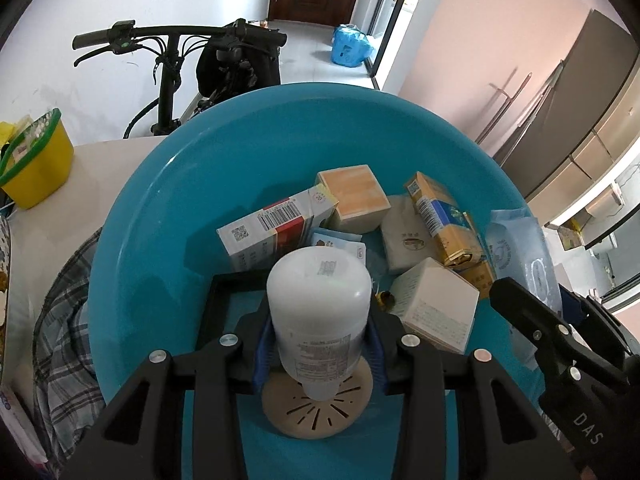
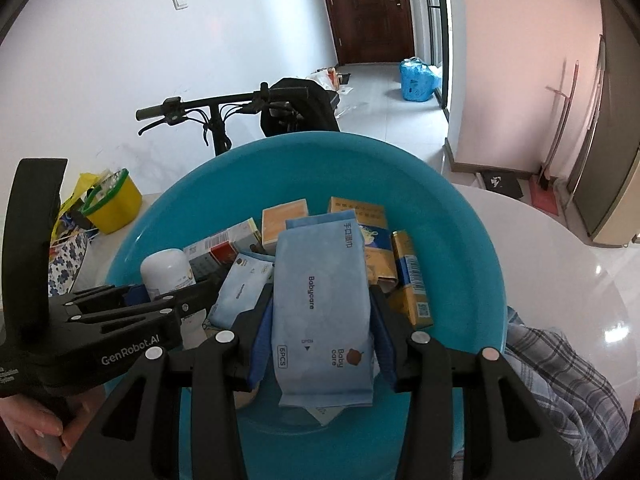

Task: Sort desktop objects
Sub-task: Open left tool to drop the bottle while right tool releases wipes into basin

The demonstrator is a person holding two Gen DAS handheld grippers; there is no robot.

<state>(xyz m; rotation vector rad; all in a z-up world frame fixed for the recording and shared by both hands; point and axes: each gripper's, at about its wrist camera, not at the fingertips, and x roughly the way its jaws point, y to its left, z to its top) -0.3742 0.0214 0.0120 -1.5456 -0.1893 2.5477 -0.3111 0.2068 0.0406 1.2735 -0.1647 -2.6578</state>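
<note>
A big teal basin (image 1: 168, 184) (image 2: 460, 240) sits on the white table and holds several boxes and packs. My left gripper (image 1: 320, 340) is shut on a white plastic bottle (image 1: 318, 304), held bottom-forward over a round beige slotted disc (image 1: 316, 412) in the basin. My right gripper (image 2: 320, 336) is shut on a light-blue Babycare wipes pack (image 2: 320, 304), just above the basin's contents. The left gripper (image 2: 136, 300) with the white bottle (image 2: 166, 270) shows at the left of the right wrist view, and the right gripper's body (image 1: 560, 344) at the right of the left wrist view.
In the basin lie a wooden-looking box (image 1: 354, 196), a barcode carton (image 1: 276, 224), gold-and-blue cartons (image 1: 444, 220) (image 2: 412, 280) and a cream box (image 1: 436, 308). A yellow bucket (image 1: 38, 164) stands at the table's left. Plaid cloth (image 2: 560, 372) lies beside the basin. A bicycle (image 1: 176, 52) stands behind.
</note>
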